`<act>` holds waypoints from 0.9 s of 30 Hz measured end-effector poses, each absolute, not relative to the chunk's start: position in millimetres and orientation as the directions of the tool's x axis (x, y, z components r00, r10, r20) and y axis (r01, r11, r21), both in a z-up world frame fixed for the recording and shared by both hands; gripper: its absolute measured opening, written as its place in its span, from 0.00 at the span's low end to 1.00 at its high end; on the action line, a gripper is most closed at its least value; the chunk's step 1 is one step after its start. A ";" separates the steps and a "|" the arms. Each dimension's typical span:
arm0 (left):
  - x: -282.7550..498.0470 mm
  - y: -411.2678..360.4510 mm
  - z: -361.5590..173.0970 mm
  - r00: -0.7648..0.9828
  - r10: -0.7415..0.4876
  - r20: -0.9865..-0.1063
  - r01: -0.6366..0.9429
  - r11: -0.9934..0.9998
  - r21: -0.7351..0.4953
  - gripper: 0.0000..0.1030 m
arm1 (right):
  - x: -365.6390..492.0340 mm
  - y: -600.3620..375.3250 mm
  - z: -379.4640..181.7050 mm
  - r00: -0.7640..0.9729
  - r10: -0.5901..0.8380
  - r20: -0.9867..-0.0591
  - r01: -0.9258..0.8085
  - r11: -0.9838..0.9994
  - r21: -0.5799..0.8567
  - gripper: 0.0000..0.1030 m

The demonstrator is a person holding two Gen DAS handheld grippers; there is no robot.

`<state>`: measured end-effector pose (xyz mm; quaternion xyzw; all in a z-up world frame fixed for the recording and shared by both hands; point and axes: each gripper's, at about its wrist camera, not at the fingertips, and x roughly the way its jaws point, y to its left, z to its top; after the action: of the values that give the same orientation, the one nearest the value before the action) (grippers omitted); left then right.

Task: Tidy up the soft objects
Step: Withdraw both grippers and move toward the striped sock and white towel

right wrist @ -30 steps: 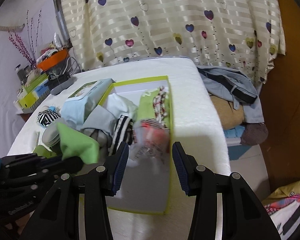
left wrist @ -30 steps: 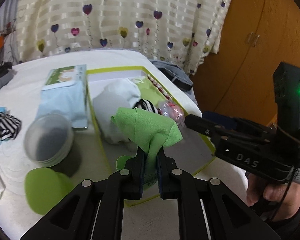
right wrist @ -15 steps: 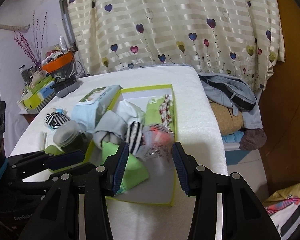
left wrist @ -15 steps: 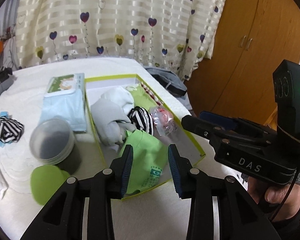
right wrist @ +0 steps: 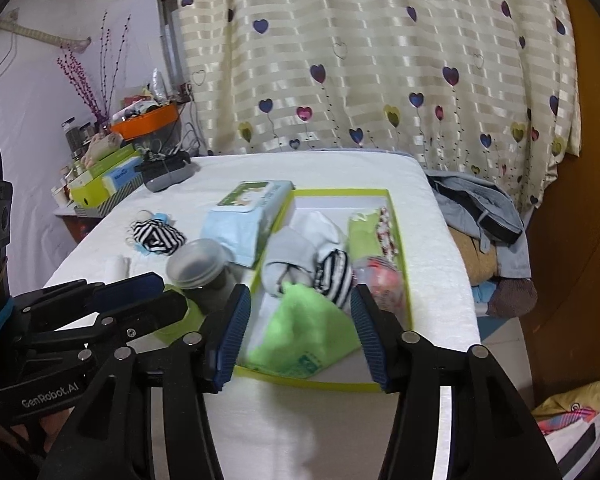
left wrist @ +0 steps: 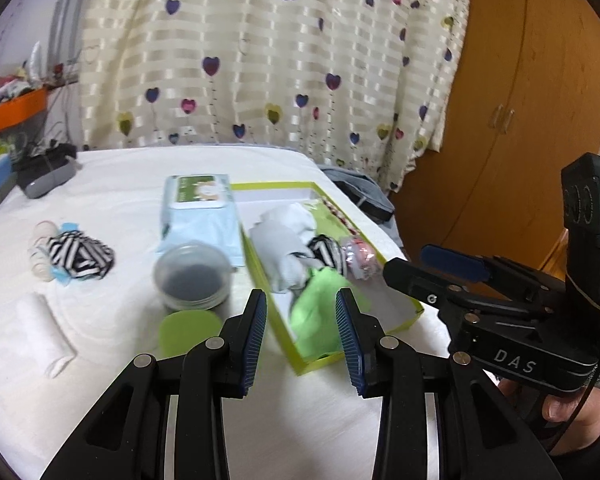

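Note:
A green cloth (left wrist: 316, 320) (right wrist: 300, 328) lies loose in the near end of the lime-rimmed box (left wrist: 380, 240) (right wrist: 396, 216). Behind it in the box are a grey-white garment (left wrist: 284, 240), a striped sock (left wrist: 326, 250) and a pink packet (left wrist: 360, 258). My left gripper (left wrist: 300, 296) hovers open above the box's near corner, holding nothing. My right gripper (right wrist: 300, 292) hangs over the same end with its jaws opening and nothing between the pads. On the bed to the left lie a striped cloth (left wrist: 80, 254) and a white roll (left wrist: 44, 328).
A clear lidded tub (left wrist: 192, 276), a green disc (left wrist: 188, 330) and a wipes pack (left wrist: 200, 216) sit left of the box. Grey clothes (right wrist: 476, 204) are piled off the bed's right edge. A cluttered side table (right wrist: 108, 176) stands at the left and a wooden wardrobe (left wrist: 520, 120) at the right.
The left gripper opened and let the green cloth drop into the box. Both grippers drew back and upward from the box. The right jaws spread wider.

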<state>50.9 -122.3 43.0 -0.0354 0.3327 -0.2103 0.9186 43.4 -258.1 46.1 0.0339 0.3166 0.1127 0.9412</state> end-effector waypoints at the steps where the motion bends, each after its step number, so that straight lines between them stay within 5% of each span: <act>1: 50.8 -118.7 42.9 0.692 -0.406 -0.596 0.356 0.911 -0.207 0.34 | 43.4 -255.1 47.6 0.774 0.234 -0.588 -0.193 0.972 0.133 0.52; 27: 42.6 -36.8 43.3 0.757 -0.320 -0.570 0.218 0.946 -0.241 0.34 | 37.2 -172.4 58.8 0.736 0.323 -0.594 -0.353 0.933 0.070 0.52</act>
<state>42.6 -36.8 43.3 -0.0802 0.3177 -0.1441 0.9338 37.2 -172.4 58.8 -0.0238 0.3145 0.1813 0.9315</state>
